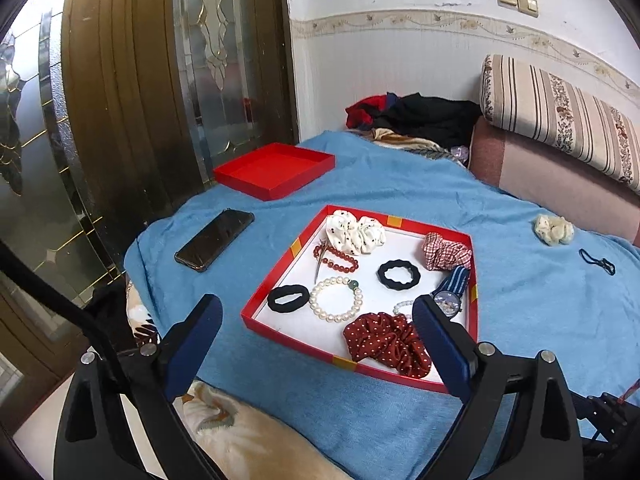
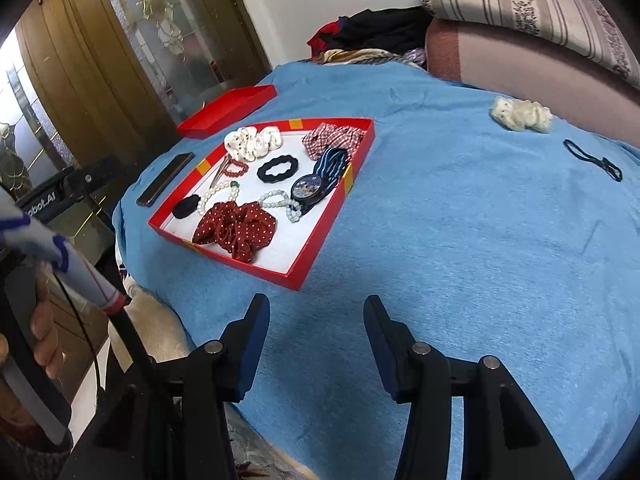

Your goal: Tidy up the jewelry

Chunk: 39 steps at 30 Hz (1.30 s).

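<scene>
While the left gripper [image 1: 316, 312] hangs spread wide and empty over the near edge of the shallow red cardboard tray with a white floor [image 1: 475, 280], the right gripper [image 2: 316, 312] hovers likewise parted and empty above bare blue towel cloth [image 2: 460, 240], just beside the tray. Inside lie scrunchies, bead bracelets and a blue-strapped wristwatch [image 1: 449, 295], its long axis running from the near side toward the far right corner, dial nearest. A cream scrunchie [image 2: 522, 114] and thin black hair tie [image 2: 592, 160] lie well apart, outside.
</scene>
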Tool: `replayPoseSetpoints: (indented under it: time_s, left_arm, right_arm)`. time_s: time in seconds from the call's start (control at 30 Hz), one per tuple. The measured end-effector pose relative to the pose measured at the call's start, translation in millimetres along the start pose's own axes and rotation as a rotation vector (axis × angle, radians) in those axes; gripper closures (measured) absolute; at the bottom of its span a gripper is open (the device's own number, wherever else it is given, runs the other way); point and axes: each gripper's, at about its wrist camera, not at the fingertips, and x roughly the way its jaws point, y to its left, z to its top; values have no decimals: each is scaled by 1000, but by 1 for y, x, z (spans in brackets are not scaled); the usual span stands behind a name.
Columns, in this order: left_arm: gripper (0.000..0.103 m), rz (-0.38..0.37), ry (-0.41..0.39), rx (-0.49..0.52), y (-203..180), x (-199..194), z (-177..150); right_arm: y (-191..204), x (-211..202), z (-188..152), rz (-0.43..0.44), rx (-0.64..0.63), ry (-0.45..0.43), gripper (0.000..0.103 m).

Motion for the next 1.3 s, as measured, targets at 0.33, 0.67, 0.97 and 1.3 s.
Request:
replayPoseSetpoints:
  time_s: [0.33, 0.67, 0.97, 1.3]
  left_arm:
    - [2, 39, -87, 8, -4, -29, 1]
    - [1, 9, -93, 4, -4, -39, -2]
    - [0, 37, -140, 3, -5, -48, -4]
    - [0, -75, -50, -41, -3, -37, -9]
  right_arm:
    - [3, -15, -5, -18, -11, -32, 47]
    - [4, -20, -7, -50, -15, -49, 44]
    - [4, -18, -8, -76, -22, -56, 43]
    - [5, -16, -9, -102, -29, -62, 42]
